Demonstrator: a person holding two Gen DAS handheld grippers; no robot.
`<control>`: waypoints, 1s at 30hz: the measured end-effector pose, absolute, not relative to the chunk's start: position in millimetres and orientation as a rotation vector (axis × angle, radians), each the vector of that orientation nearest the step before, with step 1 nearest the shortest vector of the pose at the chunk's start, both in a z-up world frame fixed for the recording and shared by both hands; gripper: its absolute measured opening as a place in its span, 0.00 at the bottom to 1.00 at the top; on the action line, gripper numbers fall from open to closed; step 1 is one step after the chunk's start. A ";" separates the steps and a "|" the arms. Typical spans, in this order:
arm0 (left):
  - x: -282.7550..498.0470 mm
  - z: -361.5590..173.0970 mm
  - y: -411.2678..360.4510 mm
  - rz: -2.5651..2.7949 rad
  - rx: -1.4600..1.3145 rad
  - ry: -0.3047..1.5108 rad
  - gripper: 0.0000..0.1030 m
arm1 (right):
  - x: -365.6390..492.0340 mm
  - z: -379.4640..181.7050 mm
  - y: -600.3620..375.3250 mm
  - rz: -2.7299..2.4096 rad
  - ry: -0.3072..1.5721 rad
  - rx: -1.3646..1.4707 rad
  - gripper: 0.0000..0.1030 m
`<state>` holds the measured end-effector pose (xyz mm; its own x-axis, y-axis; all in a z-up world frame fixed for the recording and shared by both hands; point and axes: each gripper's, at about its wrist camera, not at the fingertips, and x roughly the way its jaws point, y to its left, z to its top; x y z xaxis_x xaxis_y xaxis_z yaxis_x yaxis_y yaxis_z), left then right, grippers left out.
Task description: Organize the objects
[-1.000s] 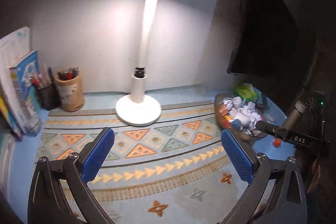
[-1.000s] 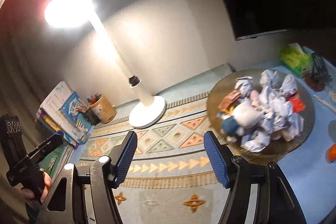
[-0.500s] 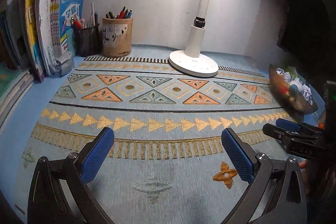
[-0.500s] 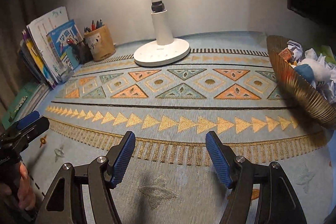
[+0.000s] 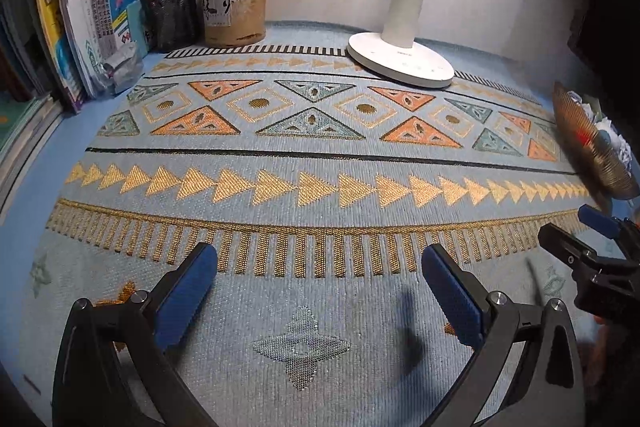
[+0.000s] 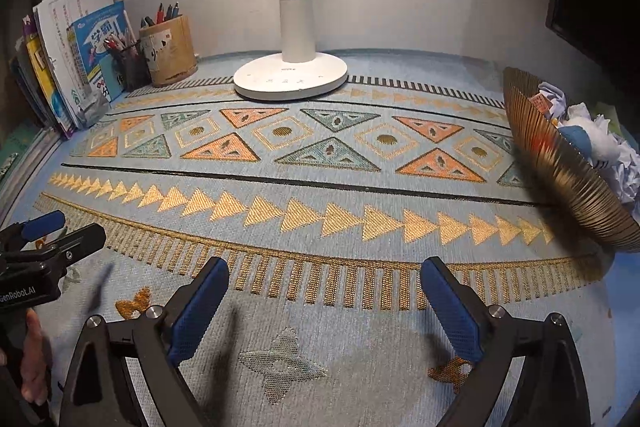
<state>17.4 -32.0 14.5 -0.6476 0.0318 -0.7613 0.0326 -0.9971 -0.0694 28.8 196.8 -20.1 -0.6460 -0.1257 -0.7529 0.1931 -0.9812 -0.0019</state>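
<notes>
A: Right tool (image 6: 324, 301): pads wide apart, nothing between them. The jaws have just been opening. It hangs low over the near strip of the patterned mat (image 6: 320, 187), angled down.

B: Left tool (image 5: 320, 291)?

A: Same story: apart, empty, over the near edge of the mat. Each tool shows at the edge of the other's view, side by side.

B: And the things to sort?

A: In the ribbed gold bowl (image 6: 560, 179), which sits on the mat's right end, right of the white lamp base (image 6: 290, 77). Piled in it are crumpled paper balls (image 6: 630, 167), a soft blue-and-white toy (image 6: 588, 137) and a small orange-red piece I can't identify.

B: Handling?

A: My read: the paper is very light and crushable, so a gentle pinch across the middle of a ball will do; squeeze hard and it just flattens. The toy looks plush, should give under the pads, best taken across the body. The bowl looks thin and may tip if nudged at the rim.

B: Left of the lamp base?

A: Tan pen holder (image 5: 233, 5), black mesh cup (image 5: 172, 17), upright books (image 5: 80, 19) against the wall, on the desk. All well away from both tools.
</notes>
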 end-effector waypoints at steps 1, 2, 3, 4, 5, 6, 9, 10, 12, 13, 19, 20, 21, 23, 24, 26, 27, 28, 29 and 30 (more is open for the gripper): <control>17.2 14.6 -29.1 -2.847 1.317 0.088 0.99 | 28.1 -20.6 197.7 -2.696 0.112 1.231 0.93; 17.8 14.7 -26.1 -2.847 1.315 0.055 0.99 | 28.0 -20.6 198.7 -2.694 0.102 1.232 0.93; 18.6 15.0 -23.3 -2.851 1.315 0.029 0.99 | 28.3 -20.6 199.3 -2.694 0.095 1.231 0.93; 18.6 14.9 -21.8 -2.852 1.321 0.013 0.99 | 28.7 -20.4 199.8 -2.694 0.091 1.230 0.93; 17.4 14.2 -21.7 -2.846 1.333 0.007 0.99 | 28.8 -20.4 200.2 -2.694 0.087 1.229 0.93; 15.8 12.9 -22.4 -2.835 1.349 0.010 0.99 | 28.8 -20.5 200.3 -2.693 0.085 1.231 0.93; 8.4 6.8 -27.1 -2.795 1.424 0.049 0.99 | 27.6 -21.8 200.4 -2.690 0.084 1.253 0.93; 6.8 5.8 -27.7 -2.782 1.428 0.046 0.99 | 26.7 -22.5 200.8 -2.687 0.081 1.264 0.93; 6.8 5.2 -26.9 -2.769 1.428 0.037 0.99 | 24.7 -24.2 201.5 -2.678 0.071 1.284 0.93; 7.1 5.1 -26.1 -2.767 1.427 0.030 0.99 | 24.2 -24.5 201.9 -2.677 0.065 1.291 0.93; 0.7 5.0 -25.6 -2.743 1.421 0.043 1.00 | 22.4 -26.3 200.8 -2.667 0.067 1.309 0.93; 0.8 4.8 -25.4 -2.750 1.413 0.038 1.00 | 21.6 -27.3 200.3 -2.663 0.072 1.319 0.93; 1.2 4.8 -26.0 -2.757 1.409 0.040 1.00 | 20.7 -28.2 200.0 -2.660 0.076 1.327 0.93; -0.8 4.8 -26.2 -2.756 1.410 0.037 1.00 | 19.0 -29.4 200.9 -2.661 0.073 1.340 0.93; -2.2 5.1 -26.2 -2.752 1.411 0.039 1.00 | 18.0 -30.2 201.8 -2.658 0.066 1.348 0.93; -5.0 4.8 -27.0 -2.750 1.409 0.047 1.00 | 15.7 -32.2 203.1 -2.649 0.054 1.371 0.93; -5.5 4.8 -26.9 -2.749 1.408 0.046 1.00 | 15.3 -32.9 203.2 -2.648 0.052 1.376 0.94; -6.0 4.6 -27.1 -2.750 1.408 0.045 1.00 | 15.5 -32.8 203.1 -2.648 0.054 1.373 0.94; -5.9 4.6 -27.2 -2.750 1.408 0.046 1.00 | 15.8 -32.9 202.5 -2.648 0.058 1.374 0.94; -5.9 4.5 -27.1 -2.750 1.409 0.046 1.00 | 15.5 -33.1 202.0 -2.647 0.064 1.376 0.94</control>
<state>-5.9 -27.1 4.5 -0.5835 -0.0319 -0.8115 0.0590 -0.9983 -0.0032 15.5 202.0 -33.1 -0.5652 -0.1195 -0.8163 0.1587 -0.9867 0.0346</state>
